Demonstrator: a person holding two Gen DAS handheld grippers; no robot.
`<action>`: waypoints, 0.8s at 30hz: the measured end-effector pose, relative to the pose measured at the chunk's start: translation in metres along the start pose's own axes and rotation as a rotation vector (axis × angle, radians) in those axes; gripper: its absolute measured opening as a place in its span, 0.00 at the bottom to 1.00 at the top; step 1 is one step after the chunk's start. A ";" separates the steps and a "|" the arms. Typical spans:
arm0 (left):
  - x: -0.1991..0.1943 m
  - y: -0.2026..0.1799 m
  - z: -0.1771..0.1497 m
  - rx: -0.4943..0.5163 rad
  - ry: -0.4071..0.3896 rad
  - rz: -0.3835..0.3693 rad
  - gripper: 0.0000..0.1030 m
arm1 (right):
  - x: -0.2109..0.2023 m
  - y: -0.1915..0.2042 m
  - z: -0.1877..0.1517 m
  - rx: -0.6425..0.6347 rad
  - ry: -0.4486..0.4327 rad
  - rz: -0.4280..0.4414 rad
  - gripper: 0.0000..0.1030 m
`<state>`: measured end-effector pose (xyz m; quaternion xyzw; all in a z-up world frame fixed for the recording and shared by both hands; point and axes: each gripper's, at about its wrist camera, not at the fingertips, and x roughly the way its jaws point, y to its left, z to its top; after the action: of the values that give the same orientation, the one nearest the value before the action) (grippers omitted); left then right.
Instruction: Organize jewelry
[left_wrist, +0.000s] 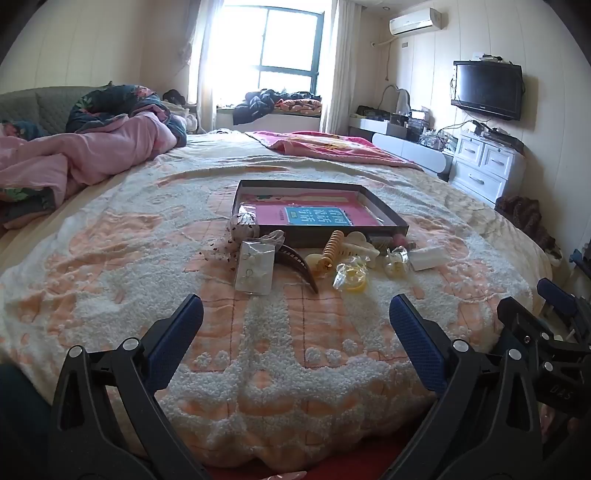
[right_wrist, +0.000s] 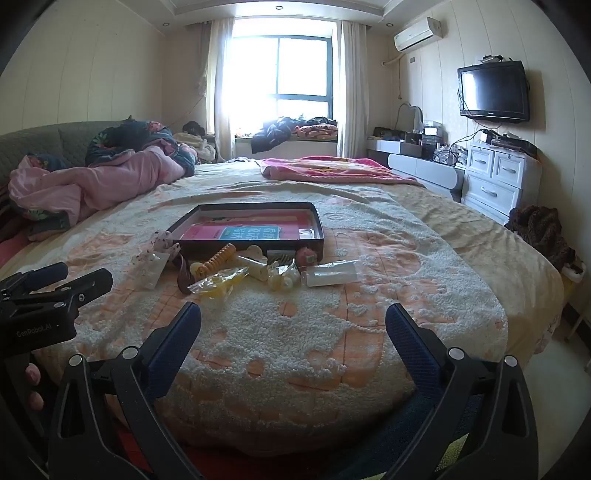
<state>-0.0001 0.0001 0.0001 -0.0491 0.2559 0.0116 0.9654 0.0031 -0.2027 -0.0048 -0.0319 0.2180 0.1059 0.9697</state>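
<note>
Peach-and-white tufted bedspread (left_wrist: 277, 354); sunlit window (right_wrist: 280, 70); wall television (right_wrist: 493, 92)

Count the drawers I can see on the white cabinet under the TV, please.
3 in the right wrist view: two side by side on top, left and right, and one wide drawer below. Lower ones may be hidden by the bed.

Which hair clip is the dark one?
The brown curved clip, lying left of the yellow spiral tie; the claw clip beside them is cream.
</note>
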 end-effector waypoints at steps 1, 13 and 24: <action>0.000 0.000 0.000 0.001 0.000 0.001 0.90 | 0.000 0.000 0.000 0.006 -0.002 0.002 0.94; 0.000 0.000 0.000 0.004 -0.003 0.003 0.90 | -0.001 -0.001 0.000 0.004 -0.003 0.001 0.94; 0.001 0.000 0.000 0.008 -0.005 0.002 0.90 | -0.001 -0.001 0.001 0.003 -0.003 0.002 0.94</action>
<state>0.0005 -0.0002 0.0000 -0.0450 0.2537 0.0119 0.9662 0.0027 -0.2035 -0.0038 -0.0303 0.2166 0.1065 0.9699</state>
